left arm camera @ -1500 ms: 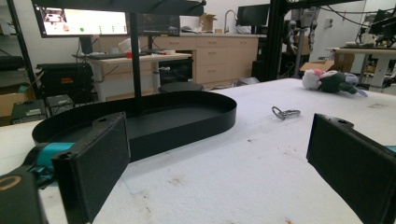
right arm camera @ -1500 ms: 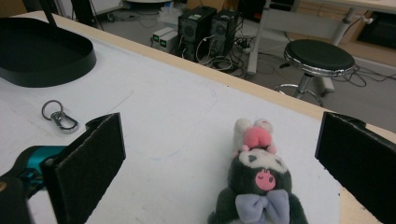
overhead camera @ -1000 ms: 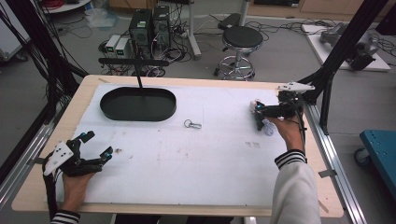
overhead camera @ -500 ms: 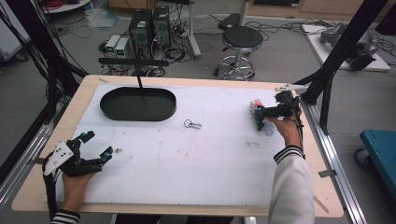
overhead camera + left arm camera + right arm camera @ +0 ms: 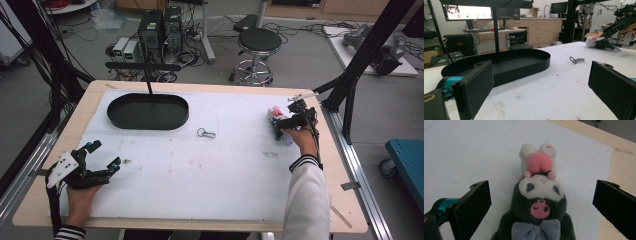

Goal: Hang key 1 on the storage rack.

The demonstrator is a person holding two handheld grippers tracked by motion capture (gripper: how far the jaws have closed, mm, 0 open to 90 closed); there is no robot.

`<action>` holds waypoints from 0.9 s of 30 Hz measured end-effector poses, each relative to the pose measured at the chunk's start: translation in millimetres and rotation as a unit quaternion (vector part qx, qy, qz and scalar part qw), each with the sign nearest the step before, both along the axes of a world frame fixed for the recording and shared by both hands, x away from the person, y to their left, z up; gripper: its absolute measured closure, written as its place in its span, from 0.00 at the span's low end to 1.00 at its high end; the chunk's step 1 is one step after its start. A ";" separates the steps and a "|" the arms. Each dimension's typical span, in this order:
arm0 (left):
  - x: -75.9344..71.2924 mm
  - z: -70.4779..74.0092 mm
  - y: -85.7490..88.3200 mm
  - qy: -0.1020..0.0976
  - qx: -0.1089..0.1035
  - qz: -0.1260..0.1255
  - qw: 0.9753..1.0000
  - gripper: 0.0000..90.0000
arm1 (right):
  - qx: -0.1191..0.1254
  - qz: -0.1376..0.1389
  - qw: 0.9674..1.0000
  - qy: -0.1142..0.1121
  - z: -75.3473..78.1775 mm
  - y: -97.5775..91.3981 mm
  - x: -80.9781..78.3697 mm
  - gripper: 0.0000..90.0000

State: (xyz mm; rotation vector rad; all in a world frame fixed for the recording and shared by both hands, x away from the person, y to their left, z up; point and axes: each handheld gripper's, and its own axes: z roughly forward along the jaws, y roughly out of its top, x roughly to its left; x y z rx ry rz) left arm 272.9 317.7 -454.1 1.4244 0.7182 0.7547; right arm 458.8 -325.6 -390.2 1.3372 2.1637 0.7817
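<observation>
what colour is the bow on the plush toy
Pale lavender-blue, on the dark plush toy; the right gripper view shows it best.

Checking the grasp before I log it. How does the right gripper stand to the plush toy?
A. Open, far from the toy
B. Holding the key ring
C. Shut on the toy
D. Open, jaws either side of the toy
D: in the right gripper view the right gripper is open with its jaws apart on either side of the plush toy, not touching it.

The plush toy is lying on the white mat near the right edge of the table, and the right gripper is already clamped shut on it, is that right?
Not quite. The plush toy does lie on the white mat near the table's right edge, but the right gripper is not clamped on it. The right gripper view shows its jaws wide open, one on each side of the toy, with clear gaps.
</observation>
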 end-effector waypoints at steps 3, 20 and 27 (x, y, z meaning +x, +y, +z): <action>0.0 0.0 0.0 0.000 0.000 0.000 1.000 0.07 | -0.009 0.001 1.000 0.011 -3.9 -0.2 1.7 0.01; 0.0 0.0 0.0 0.000 0.000 0.000 1.000 0.07 | -0.023 -0.012 0.999 0.046 -19.7 0.1 9.5 0.01; -0.4 -0.1 -0.6 0.000 0.001 0.000 1.000 0.07 | -0.025 -0.024 0.998 0.053 -23.8 1.1 12.2 0.07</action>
